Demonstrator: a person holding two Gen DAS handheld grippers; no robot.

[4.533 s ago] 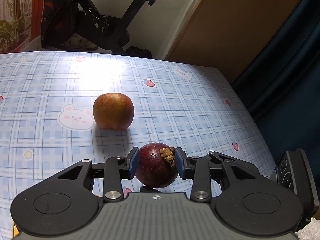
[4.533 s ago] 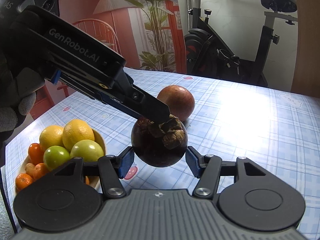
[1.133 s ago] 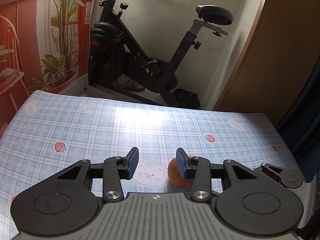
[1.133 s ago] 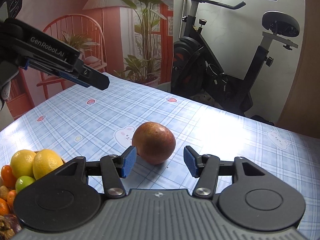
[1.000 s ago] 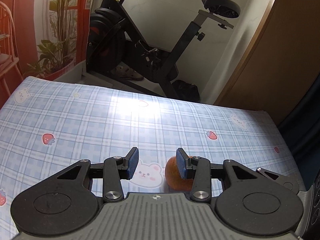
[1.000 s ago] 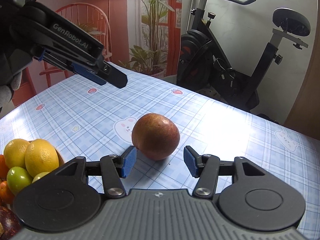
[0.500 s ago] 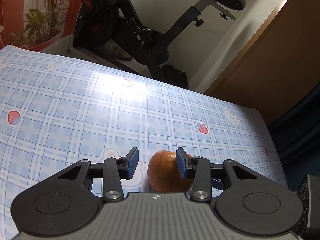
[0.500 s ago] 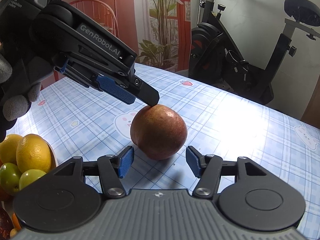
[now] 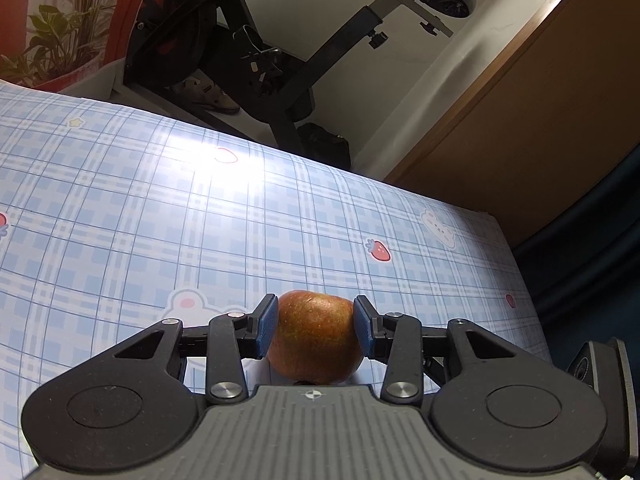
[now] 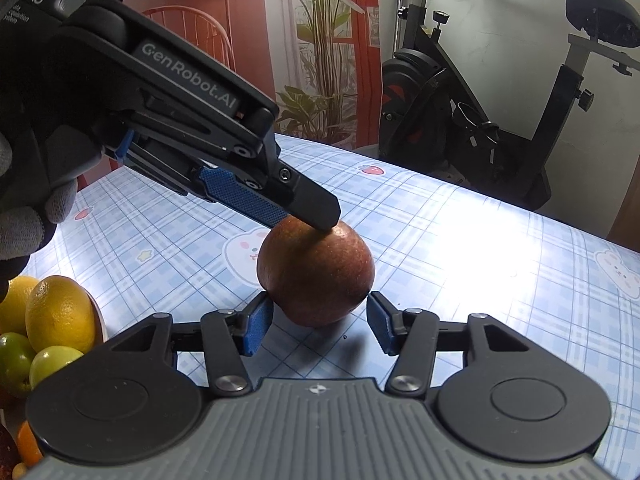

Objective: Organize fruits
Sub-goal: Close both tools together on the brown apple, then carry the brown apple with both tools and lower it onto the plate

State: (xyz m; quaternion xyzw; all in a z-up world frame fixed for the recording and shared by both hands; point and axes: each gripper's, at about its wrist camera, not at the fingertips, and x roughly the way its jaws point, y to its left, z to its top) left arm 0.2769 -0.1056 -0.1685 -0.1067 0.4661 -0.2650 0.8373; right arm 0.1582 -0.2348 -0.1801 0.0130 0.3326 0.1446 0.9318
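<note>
Right wrist view, from the left: a bowl [image 10: 99, 322] of lemons [image 10: 60, 314] and green fruit [image 10: 52, 362] sits at the table's edge, a gloved hand [image 10: 28, 216] above it. The left gripper [image 10: 316, 220] reaches in slantwise, its pads on either side of the apple's [image 10: 316, 272] top; in the left wrist view both blue pads [image 9: 266, 330] press the apple's flanks. The apple rests mid-table on the blue checked tablecloth [image 9: 160, 220], printed with rabbits and strawberries. The right gripper [image 10: 318, 320] sits just before the apple, jaws closing, pads not touching it. Behind stand a potted plant [image 10: 324, 92], an exercise bike [image 10: 480, 140] and, rightmost, a wooden door [image 9: 520, 120].
</note>
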